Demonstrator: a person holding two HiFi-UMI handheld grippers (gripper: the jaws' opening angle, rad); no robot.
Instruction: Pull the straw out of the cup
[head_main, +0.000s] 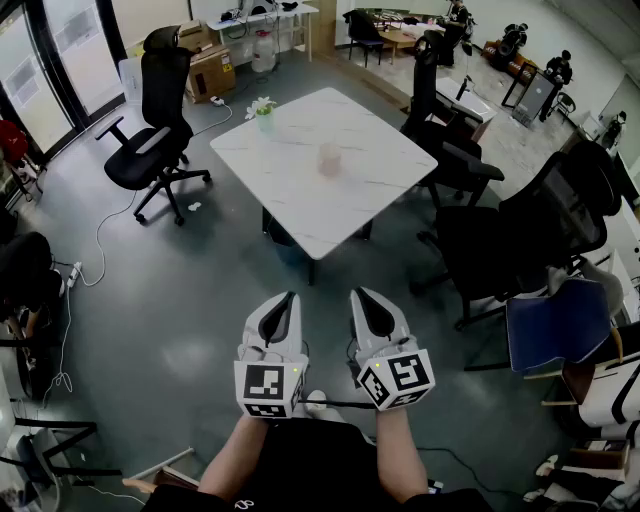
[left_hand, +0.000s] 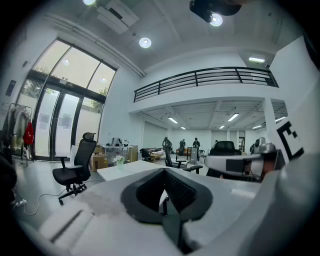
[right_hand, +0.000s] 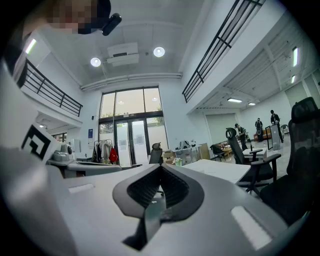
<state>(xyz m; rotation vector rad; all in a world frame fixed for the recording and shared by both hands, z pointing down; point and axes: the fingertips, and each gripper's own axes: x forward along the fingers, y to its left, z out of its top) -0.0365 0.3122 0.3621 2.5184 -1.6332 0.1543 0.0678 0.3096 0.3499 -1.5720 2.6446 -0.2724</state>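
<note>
A small pinkish translucent cup (head_main: 329, 158) stands near the middle of the white marble-look table (head_main: 300, 200). It is too small here for me to make out a straw. Both grippers hang close to the person's body, well short of the table. In the head view the left gripper (head_main: 290, 297) and the right gripper (head_main: 357, 293) sit side by side and point toward the table. Each has its jaws together with nothing between them. The left gripper view shows its own shut gripper (left_hand: 164, 170) before the far-off table (left_hand: 131, 169). The right gripper view likewise shows its shut gripper (right_hand: 161, 167).
A small potted plant (head_main: 263, 108) stands on the table's far left corner. Black office chairs stand to the left (head_main: 155, 130) and to the right (head_main: 520, 235) of the table. A cable (head_main: 100, 240) trails over the grey floor at the left. People stand at desks far behind.
</note>
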